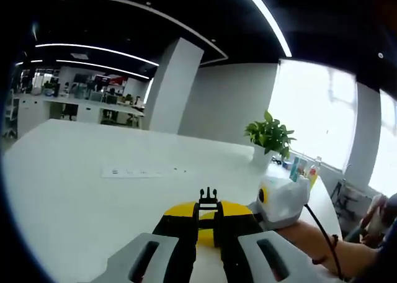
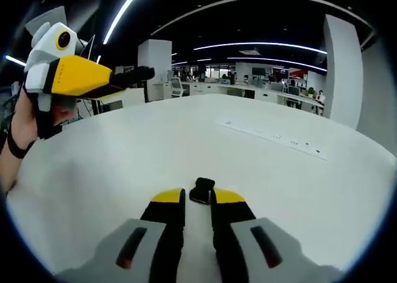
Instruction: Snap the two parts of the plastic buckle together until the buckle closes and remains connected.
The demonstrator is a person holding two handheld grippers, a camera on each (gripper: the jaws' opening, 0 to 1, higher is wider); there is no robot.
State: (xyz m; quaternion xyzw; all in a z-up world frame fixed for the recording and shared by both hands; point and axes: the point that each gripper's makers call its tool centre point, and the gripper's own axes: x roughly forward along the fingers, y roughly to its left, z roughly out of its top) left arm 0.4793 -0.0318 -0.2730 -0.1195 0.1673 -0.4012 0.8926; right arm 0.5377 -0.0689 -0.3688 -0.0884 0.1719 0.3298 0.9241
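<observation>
**Buckle halves held apart, not yet mated**

Risk, as a judgement: the halves meet skewed and the prongs jam or slip, since each is pinched only by a small edge.

The left gripper (image 1: 207, 224) is closed on the pronged buckle half (image 1: 208, 197), which projects just beyond its tips. The right gripper (image 2: 197, 202) is closed on the socket half (image 2: 201, 190), likewise at its tips. Both are above the white table (image 2: 260, 165), well apart.

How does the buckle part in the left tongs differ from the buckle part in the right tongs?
The pronged buckle part in the left tongs ends in thin upright prongs; the blocky buckle part in the right tongs looks solid and rounded. The pronged part stands straight, the blocky part sits tilted. Both are black plastic, each pinched at the jaw tips.
</observation>
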